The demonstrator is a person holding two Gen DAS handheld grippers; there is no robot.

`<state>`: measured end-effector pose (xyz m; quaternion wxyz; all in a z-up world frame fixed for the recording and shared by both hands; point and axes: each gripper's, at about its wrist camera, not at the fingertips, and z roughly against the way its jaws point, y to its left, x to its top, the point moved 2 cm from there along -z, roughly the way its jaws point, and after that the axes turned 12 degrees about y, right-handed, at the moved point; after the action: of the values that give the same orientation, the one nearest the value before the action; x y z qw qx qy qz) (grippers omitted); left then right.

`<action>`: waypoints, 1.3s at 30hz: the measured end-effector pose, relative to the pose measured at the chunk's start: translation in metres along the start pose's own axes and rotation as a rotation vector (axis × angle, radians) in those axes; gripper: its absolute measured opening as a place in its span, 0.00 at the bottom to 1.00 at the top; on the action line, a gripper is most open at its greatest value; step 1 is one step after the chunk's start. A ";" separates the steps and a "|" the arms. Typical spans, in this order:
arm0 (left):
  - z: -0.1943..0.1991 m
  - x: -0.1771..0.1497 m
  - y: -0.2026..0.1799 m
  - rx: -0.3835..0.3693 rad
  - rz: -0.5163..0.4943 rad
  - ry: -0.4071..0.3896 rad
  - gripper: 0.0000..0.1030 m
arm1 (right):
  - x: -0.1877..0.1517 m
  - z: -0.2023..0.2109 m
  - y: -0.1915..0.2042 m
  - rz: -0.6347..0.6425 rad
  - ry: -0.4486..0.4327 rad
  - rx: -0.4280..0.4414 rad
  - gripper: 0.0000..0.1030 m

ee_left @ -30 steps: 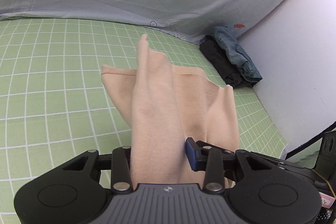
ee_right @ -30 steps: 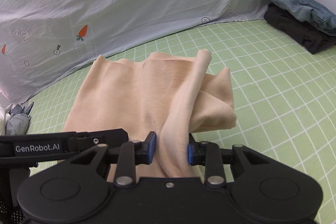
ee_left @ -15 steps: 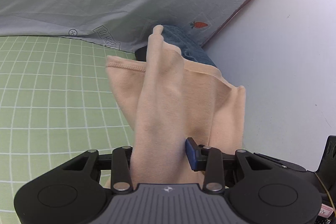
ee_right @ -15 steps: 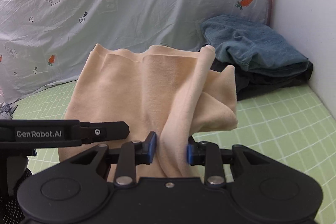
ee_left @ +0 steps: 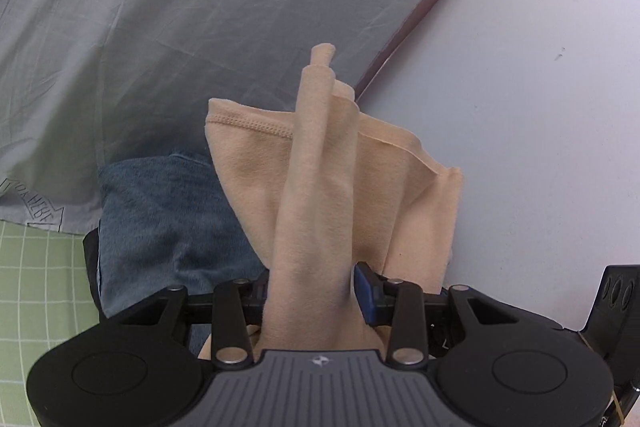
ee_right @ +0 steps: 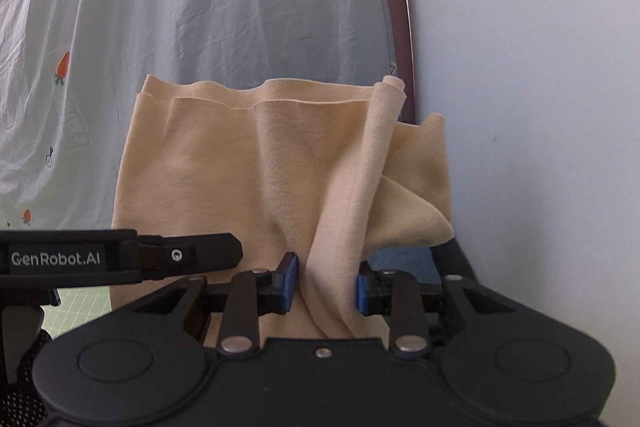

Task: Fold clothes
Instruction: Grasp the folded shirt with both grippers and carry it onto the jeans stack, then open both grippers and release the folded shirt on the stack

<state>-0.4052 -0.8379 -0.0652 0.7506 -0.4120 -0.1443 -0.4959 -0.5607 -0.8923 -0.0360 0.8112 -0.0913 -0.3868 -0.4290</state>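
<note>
- Left wrist view: left gripper (ee_left: 310, 287) clamped on a bunched ridge of the peach cloth (ee_left: 320, 187); the rest fans up and to the right, off the bed, in front of the grey sheet (ee_left: 160, 27) and white wall (ee_left: 520, 107).
- Same view: jeans (ee_left: 168, 219) lie on a dark garment just below and left of the cloth, at the edge of the green mat (ee_left: 36, 287). Risk: cloth set down too far right ends up half off the pile, vs the wall.
- Grip risk here: pads hold only a thick gathered fold, not a flat edge, so layers could slide apart and the fold come undone on landing.
- Right wrist view: right gripper (ee_right: 326, 283) also clamped on a twisted fold of the cloth (ee_right: 224, 167); a loose flap hangs out to the right, near the wall (ee_right: 540, 107).
- Same view: that flap may tuck under or crease if lowered as is. Hem at top looks wavy, so the stack prob. lands uneven unless both hands stay level.
- Left gripper's body sits close at lower left; hands drifting apart or together would stretch or sag the cloth betw. them.
</note>
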 end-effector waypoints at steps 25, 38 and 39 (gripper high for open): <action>0.022 -0.013 0.059 0.338 -0.129 -0.079 0.98 | -0.008 -0.087 0.059 0.116 -0.126 -0.321 0.98; 0.163 -0.128 0.008 0.382 -0.210 -0.076 1.00 | -0.115 0.070 0.132 0.002 -0.065 -0.422 1.00; 0.169 -0.137 0.006 0.381 -0.214 -0.057 1.00 | -0.125 0.079 0.136 -0.012 -0.056 -0.413 1.00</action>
<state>-0.4311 -0.6221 -0.0490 0.7537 -0.2590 -0.2994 -0.5246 -0.5415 -0.6931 -0.0456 0.7618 -0.2652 -0.3133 -0.5012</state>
